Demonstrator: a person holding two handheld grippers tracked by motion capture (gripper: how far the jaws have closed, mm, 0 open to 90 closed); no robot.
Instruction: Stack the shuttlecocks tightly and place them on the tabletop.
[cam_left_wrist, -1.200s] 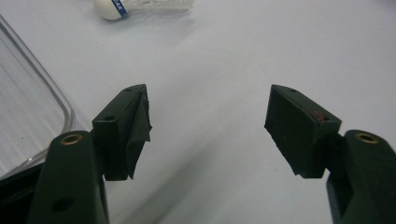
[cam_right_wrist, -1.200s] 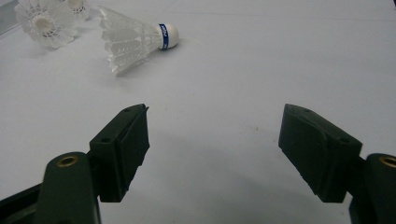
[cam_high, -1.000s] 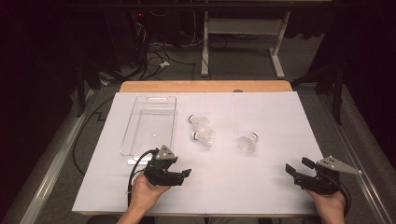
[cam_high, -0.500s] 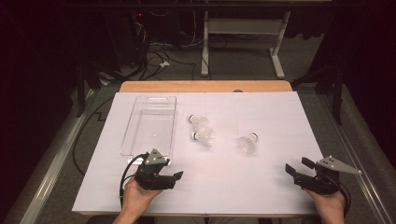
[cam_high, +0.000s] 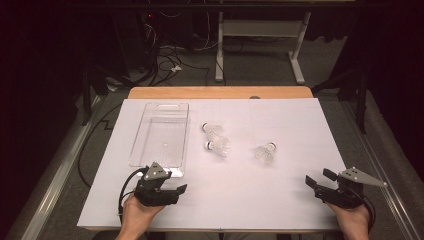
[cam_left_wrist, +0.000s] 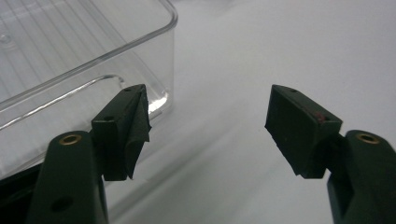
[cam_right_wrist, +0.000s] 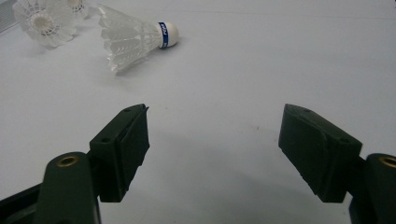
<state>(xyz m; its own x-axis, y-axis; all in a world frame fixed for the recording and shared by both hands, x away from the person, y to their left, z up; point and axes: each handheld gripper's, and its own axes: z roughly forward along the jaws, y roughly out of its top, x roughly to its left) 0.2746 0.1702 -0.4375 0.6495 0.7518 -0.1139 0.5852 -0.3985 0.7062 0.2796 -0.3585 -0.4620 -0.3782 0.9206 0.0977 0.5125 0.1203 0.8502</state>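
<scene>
Three white shuttlecocks lie on the white table cover: two close together (cam_high: 214, 131) (cam_high: 218, 146) at the middle and one (cam_high: 264, 151) to their right. A clear plastic tray (cam_high: 159, 132) stands empty at the left. My left gripper (cam_high: 175, 192) is open near the front edge, just below the tray's near corner (cam_left_wrist: 154, 100). Nothing sits between its fingers (cam_left_wrist: 126, 126). My right gripper (cam_high: 318, 178) is open at the front right and holds nothing. It faces the lone shuttlecock (cam_right_wrist: 135, 37), which has a blue band at its cork, with another shuttlecock (cam_right_wrist: 44, 21) behind it.
The white cover (cam_high: 280, 200) lies over a wooden table whose far edge (cam_high: 220, 92) shows. Beyond it the dark floor holds cables (cam_high: 165, 60) and a white desk frame (cam_high: 260, 45). Black cables trail from both grippers.
My left gripper has drawn back to the left and toward the front edge, away from the shuttlecocks. The right gripper and the shuttlecocks have stayed put.
</scene>
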